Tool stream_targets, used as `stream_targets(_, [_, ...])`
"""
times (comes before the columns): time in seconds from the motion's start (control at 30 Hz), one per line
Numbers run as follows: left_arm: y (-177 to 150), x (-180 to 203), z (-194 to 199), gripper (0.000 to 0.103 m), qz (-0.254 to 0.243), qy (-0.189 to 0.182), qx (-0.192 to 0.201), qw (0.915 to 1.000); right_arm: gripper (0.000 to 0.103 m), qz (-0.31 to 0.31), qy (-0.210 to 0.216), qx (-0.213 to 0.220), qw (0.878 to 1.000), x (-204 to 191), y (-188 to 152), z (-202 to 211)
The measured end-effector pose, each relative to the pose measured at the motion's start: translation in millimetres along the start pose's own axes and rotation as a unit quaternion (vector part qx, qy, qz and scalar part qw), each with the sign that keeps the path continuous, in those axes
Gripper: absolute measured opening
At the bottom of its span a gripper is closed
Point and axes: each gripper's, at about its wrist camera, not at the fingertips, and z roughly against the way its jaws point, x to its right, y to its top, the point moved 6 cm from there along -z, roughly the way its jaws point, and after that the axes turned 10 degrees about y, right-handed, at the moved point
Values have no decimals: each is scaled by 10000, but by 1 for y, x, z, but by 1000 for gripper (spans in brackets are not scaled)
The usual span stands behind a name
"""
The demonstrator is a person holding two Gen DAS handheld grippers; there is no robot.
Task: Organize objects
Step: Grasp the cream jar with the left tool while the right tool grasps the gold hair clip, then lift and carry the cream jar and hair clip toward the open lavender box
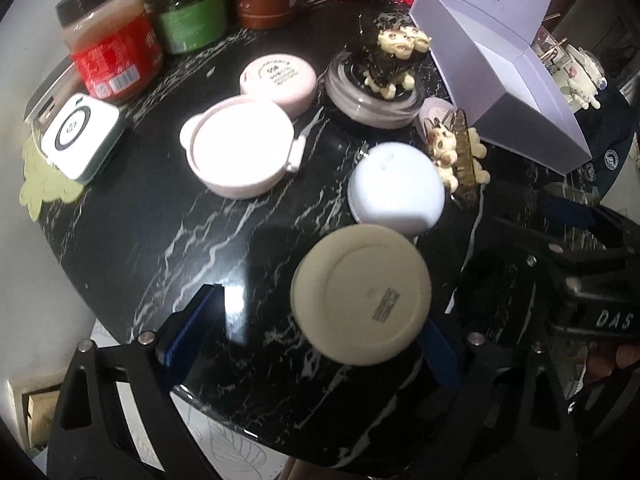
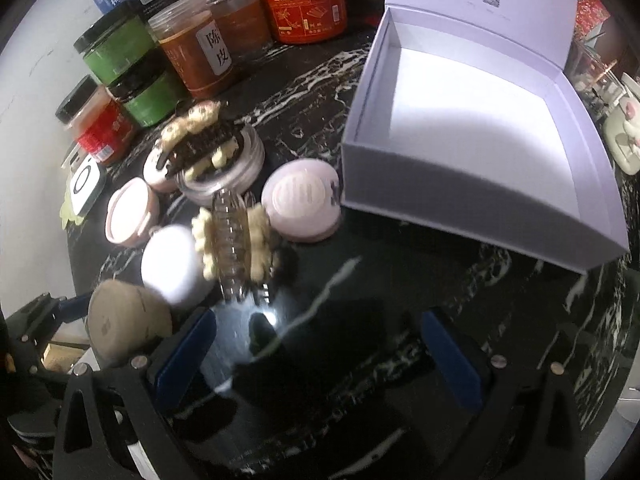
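Black marbled tabletop [image 1: 120,248]: left gripper [image 1: 316,344] jaws spread around beige jar [image 1: 360,292], right gripper [image 2: 320,352] jaws spread, empty; best centred before closing.

My landmark is the open box [image 2: 472,128] on the table [image 2: 360,288]. To its left lie a round compact [image 2: 302,204], a hair clip [image 2: 236,240] and a jar [image 2: 224,168] bearing another clip [image 2: 196,140]. Tall jars [image 2: 192,52] stand behind those.
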Motion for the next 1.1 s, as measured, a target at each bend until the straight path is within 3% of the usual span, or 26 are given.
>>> stream_targets(0.47, [9, -18, 3, 90, 236, 55, 279, 9993, 83, -181, 436, 158, 9988, -21, 26, -13])
stream_targets(0.5, [9, -19, 3, 90, 249, 55, 299, 9992, 80, -481, 340, 154, 9981, -20, 25, -11])
stream_targets(0.63, [10, -20, 5, 86, 295, 49, 390, 9988, 66, -415, 447, 177, 9980, -27, 30, -17])
stream_targets(0.73, [7, -17, 7, 84, 282, 36, 415, 9987, 44, -377, 476, 188, 9980, -30, 30, -18])
stream_targets(0.77, [6, -15, 8, 84, 277, 28, 411, 9988, 42, -375, 459, 168, 9981, -30, 29, -19])
stream_targets(0.9, [9, -29, 6, 79, 283, -25, 430, 9987, 42, -352, 459, 179, 9982, -30, 23, -17])
stream_targets(1.1, [7, -25, 10, 58, 186, -172, 535, 9982, 42, -416, 390, 139, 9983, -26, 6, -9])
